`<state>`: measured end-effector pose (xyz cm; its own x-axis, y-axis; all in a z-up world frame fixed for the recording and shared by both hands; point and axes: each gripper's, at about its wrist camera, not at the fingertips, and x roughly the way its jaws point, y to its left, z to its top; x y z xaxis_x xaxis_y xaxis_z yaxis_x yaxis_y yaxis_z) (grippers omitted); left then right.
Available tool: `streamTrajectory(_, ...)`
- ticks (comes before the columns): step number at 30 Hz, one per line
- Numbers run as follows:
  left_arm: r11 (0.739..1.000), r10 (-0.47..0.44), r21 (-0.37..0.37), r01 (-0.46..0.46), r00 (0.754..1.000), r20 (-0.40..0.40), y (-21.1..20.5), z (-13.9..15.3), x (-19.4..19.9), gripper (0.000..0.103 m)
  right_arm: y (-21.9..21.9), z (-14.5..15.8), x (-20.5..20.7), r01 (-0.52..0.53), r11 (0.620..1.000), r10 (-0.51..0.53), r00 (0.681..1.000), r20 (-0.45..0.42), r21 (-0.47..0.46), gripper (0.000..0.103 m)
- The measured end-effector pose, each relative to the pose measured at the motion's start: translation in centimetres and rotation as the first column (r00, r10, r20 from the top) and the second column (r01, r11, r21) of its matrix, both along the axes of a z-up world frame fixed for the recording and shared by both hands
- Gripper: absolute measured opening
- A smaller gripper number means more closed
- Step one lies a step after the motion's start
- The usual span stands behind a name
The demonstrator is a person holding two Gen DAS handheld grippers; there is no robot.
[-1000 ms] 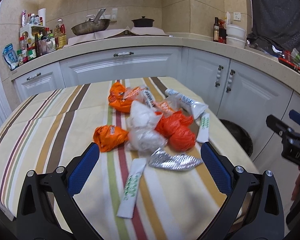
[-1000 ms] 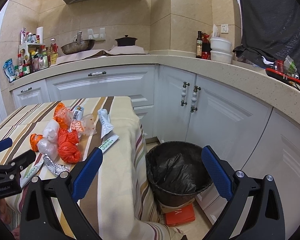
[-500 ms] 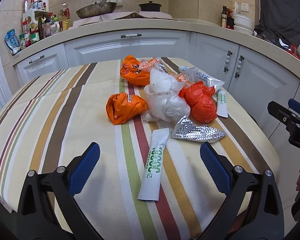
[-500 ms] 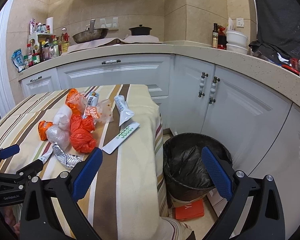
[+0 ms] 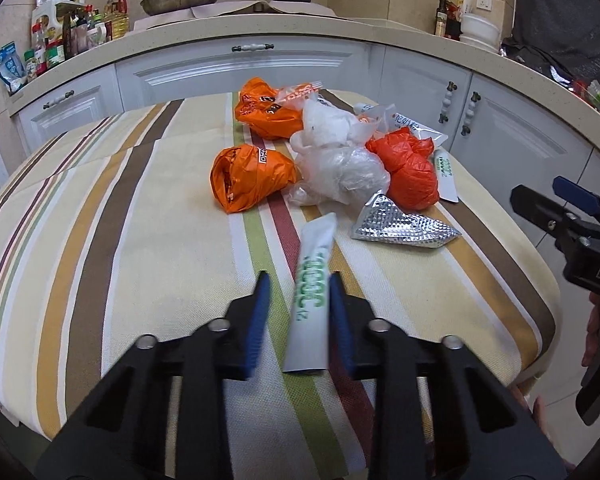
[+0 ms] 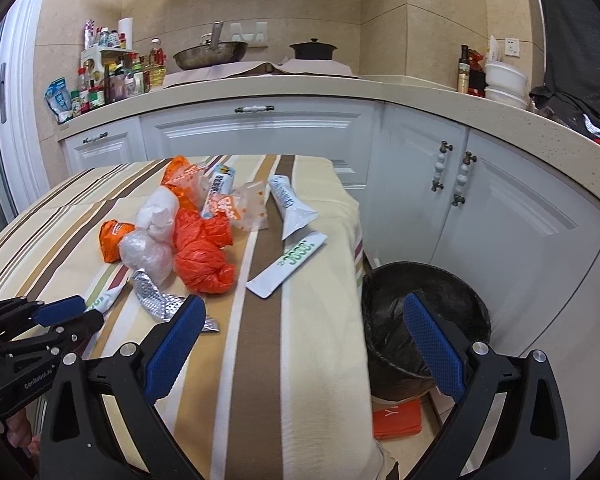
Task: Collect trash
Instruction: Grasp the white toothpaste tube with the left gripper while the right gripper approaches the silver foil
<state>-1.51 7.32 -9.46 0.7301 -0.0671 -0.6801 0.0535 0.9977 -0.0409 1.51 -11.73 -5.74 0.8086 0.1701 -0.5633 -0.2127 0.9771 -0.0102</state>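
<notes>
One target: white sachet (image 5: 312, 292) with green print, flat on the striped bench (image 5: 140, 240), nearest piece of the trash heap
Long axis: runs away from the left claw (image 5: 298, 292), roughly in line with its fingers, leaning slightly right at the far end
Left claw: narrowed around the sachet's near half, right pad touching its edge, left pad a little apart; grip not yet firm, I judge
Right claw: right claw (image 6: 300, 344) spread wide, holding nothing, off the bench's right side above the bin (image 6: 428, 320)
Nearer hand: left, by far
Heap beyond: foil wrapper (image 5: 400, 228), orange bag (image 5: 252, 178), clear bags (image 5: 340, 172), red bag (image 5: 412, 176)
Next move: squeeze fully, lift, carry rightward to the bin
</notes>
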Motion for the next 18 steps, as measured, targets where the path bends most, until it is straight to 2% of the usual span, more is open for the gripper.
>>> streamTrajectory(3, 1.0, -0.008, -0.011, 0.008, 1.0, -0.006, 0.2, 0.1, -0.1, 0.017, 0.9, -0.4, 0.0, -0.037, 0.999, 0.037, 0.999, -0.011, 0.004, 0.096)
streamTrajectory(9, 0.999, 0.018, -0.032, -0.019, 1.0, -0.011, 1.4, 0.4, -0.5, 0.017, 3.2, -1.2, 0.4, -0.181, 0.982, 0.183, 0.982, -0.048, 0.051, 0.096)
streamTrajectory(18, 0.996, 0.068, -0.057, -0.068, 0.998, -0.017, 3.2, 0.4, -0.7, 0.017, 5.5, -2.9, 1.8, -0.28, 0.95, 0.299, 0.944, -0.142, 0.137, 0.096)
